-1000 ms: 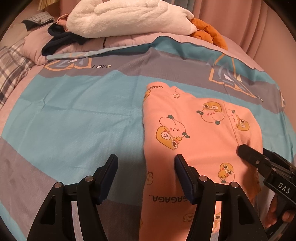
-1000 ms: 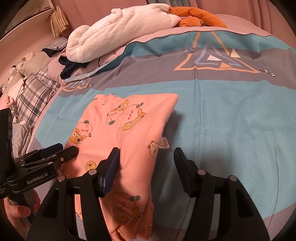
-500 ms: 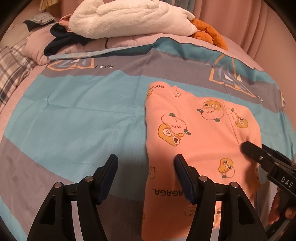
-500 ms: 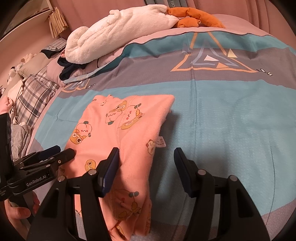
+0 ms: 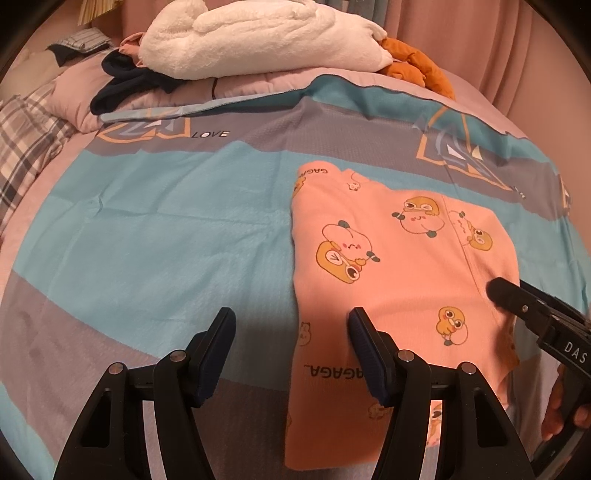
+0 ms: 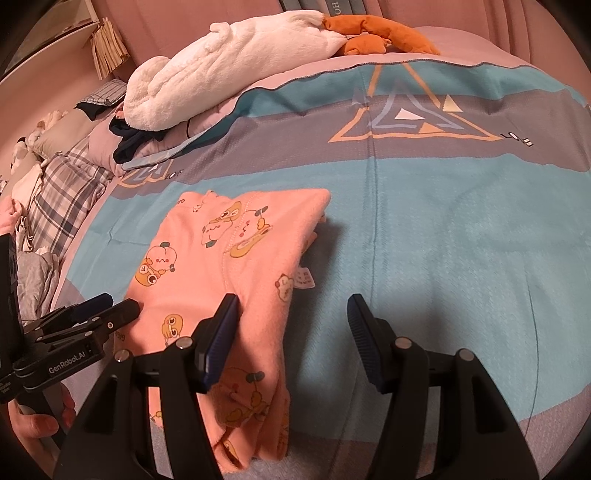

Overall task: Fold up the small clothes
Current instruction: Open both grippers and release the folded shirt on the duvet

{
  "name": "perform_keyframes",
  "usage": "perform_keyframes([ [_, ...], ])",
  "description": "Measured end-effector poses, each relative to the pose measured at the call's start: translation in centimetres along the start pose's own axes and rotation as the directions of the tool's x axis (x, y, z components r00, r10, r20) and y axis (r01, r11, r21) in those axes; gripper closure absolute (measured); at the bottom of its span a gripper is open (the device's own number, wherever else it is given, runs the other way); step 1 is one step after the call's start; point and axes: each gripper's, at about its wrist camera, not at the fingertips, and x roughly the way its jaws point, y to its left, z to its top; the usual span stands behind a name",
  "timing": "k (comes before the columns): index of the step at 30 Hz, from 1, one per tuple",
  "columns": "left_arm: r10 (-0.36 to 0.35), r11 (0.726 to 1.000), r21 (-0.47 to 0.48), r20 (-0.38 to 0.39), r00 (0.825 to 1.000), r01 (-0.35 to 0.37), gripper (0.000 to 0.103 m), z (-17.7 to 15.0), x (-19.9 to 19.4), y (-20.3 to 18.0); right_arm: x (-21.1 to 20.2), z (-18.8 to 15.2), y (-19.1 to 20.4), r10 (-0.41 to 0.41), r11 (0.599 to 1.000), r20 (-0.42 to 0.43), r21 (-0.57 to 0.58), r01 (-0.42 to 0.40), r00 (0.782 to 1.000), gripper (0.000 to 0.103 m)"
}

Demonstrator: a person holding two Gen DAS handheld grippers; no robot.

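A small pink garment with cartoon prints (image 5: pixel 399 280) lies flat and lengthwise on the bedspread (image 5: pixel 155 236); it also shows in the right wrist view (image 6: pixel 221 273). My left gripper (image 5: pixel 291 325) is open and empty, its fingers straddling the garment's left edge. My right gripper (image 6: pixel 291 310) is open and empty over the garment's right edge, near a white care label (image 6: pixel 304 277). Each gripper shows in the other's view, the right (image 5: pixel 532 314) and the left (image 6: pixel 96 314).
A white fluffy blanket (image 5: pixel 258 33), an orange plush toy (image 5: pixel 417 62) and dark clothes (image 5: pixel 125 81) lie at the head of the bed. Plaid and grey fabric (image 6: pixel 55 195) is piled on the left. A pink curtain (image 5: pixel 517 44) hangs at the back right.
Both grippers have drawn back slightly toward the garment's near end. Both stay open; the garment has not moved.
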Motion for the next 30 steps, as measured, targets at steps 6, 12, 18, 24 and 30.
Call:
perform_keyframes([
  [6, 0.001, 1.000, 0.000, 0.001, 1.000, -0.001, 0.040, -0.09, -0.09, -0.04, 0.00, -0.13, -0.22, -0.004, 1.000, -0.004, 0.001, 0.004, 1.000, 0.042],
  [12, 0.001, 1.000, -0.001, 0.001, 1.000, -0.001, 0.040, -0.25, -0.29, 0.19, -0.10, -0.17, -0.35, -0.004, 1.000, -0.005, 0.005, 0.004, 1.000, 0.042],
  [18, 0.009, 1.000, 0.000, 0.001, 1.000, -0.009, 0.035, -0.24, -0.20, 0.00, -0.16, -0.22, -0.50, -0.005, 1.000, -0.007, 0.007, 0.006, 1.000, 0.042],
  [24, 0.017, 1.000, -0.008, -0.003, 1.000, -0.017, 0.030, -0.54, -0.36, 0.39, -0.28, -0.42, -0.64, -0.014, 1.000, -0.007, 0.012, 0.014, 1.000, 0.038],
  [30, 0.023, 1.000, -0.011, -0.007, 1.000, -0.023, 0.028, -0.70, -0.58, 0.26, -0.45, -0.53, -0.72, -0.016, 1.000, -0.009, 0.018, 0.016, 1.000, 0.038],
])
